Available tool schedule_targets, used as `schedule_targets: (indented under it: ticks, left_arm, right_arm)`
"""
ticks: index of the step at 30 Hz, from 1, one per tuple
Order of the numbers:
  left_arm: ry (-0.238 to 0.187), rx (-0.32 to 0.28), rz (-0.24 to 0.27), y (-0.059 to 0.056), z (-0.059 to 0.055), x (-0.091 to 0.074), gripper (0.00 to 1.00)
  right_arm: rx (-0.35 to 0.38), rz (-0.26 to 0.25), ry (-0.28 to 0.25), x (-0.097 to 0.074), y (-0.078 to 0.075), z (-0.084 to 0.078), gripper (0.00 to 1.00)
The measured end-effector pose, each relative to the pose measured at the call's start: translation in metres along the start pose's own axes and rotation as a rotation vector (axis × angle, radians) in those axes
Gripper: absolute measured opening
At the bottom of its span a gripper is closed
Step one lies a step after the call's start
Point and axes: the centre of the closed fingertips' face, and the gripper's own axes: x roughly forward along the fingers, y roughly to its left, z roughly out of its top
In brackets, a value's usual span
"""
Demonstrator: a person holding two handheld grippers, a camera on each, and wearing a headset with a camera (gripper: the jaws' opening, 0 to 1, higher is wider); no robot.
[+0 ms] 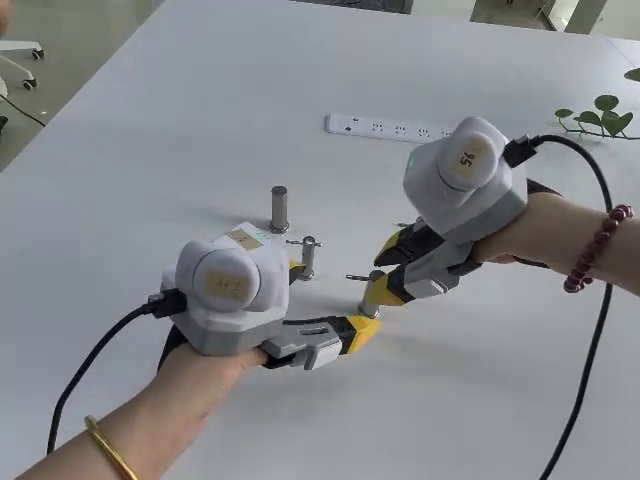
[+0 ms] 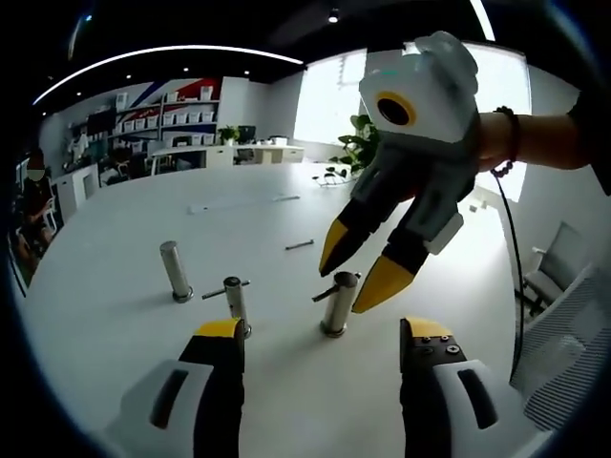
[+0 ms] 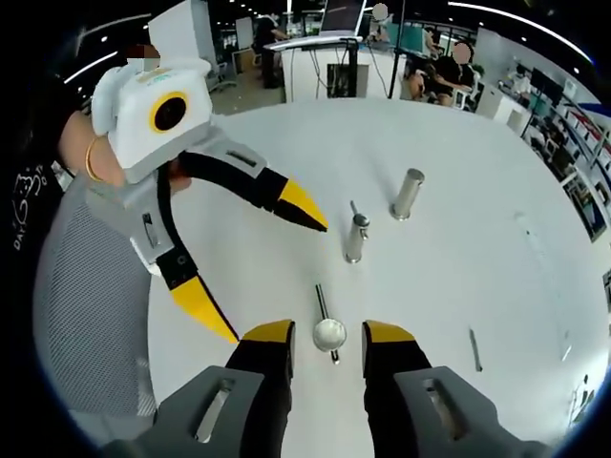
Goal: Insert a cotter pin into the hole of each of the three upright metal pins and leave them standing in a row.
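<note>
Steel: nearest pin (image 1: 370, 303) & middle pin (image 1: 308, 258) look cottered, far pin (image 1: 279, 208) bare, spare cotter (image 2: 299, 244) loose. L gripper (image 2: 323, 336) gapes empty; R gripper (image 1: 380, 277) parted astride nearest pin.

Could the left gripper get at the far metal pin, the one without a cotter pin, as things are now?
Probably yes. The far pin stands apart from the others, the left gripper is open, and the right gripper is over the near pin.
</note>
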Motion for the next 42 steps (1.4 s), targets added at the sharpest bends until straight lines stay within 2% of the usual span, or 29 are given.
schedule_targets:
  ticks: [8,13,17,21,30,33,38,42]
  left_arm:
    - [-0.002,0.007,0.019,0.006,0.000,-0.015,0.78]
    - [-0.035,0.006,-0.002,0.002,0.009,-0.024,0.87]
    - [-0.045,0.015,-0.005,0.002,0.014,-0.030,0.91]
    - [-0.041,0.037,0.011,0.005,0.015,-0.036,0.93]
    - [-0.050,0.046,0.027,0.011,0.017,-0.045,0.99]
    - [-0.068,0.051,0.023,0.012,0.019,-0.048,0.99]
    - [-0.059,0.078,0.028,0.013,0.017,-0.049,0.99]
    - [-0.053,0.072,0.029,0.012,0.015,-0.050,0.99]
  right_arm:
    - [-0.006,0.017,0.002,0.007,0.001,0.001,0.18]
    - [-0.002,0.030,-0.003,0.008,0.003,0.002,0.12]
    - [0.005,0.018,-0.005,0.007,0.001,0.001,0.09]
    - [0.006,0.022,-0.002,0.008,0.000,0.001,0.09]
    - [-0.019,0.016,-0.003,0.007,0.000,0.001,0.08]
    - [-0.024,0.018,0.000,0.007,-0.001,0.001,0.08]
    - [-0.028,0.014,0.006,0.007,-0.004,0.001,0.08]
    - [-0.021,0.008,0.006,0.007,-0.008,0.001,0.08]
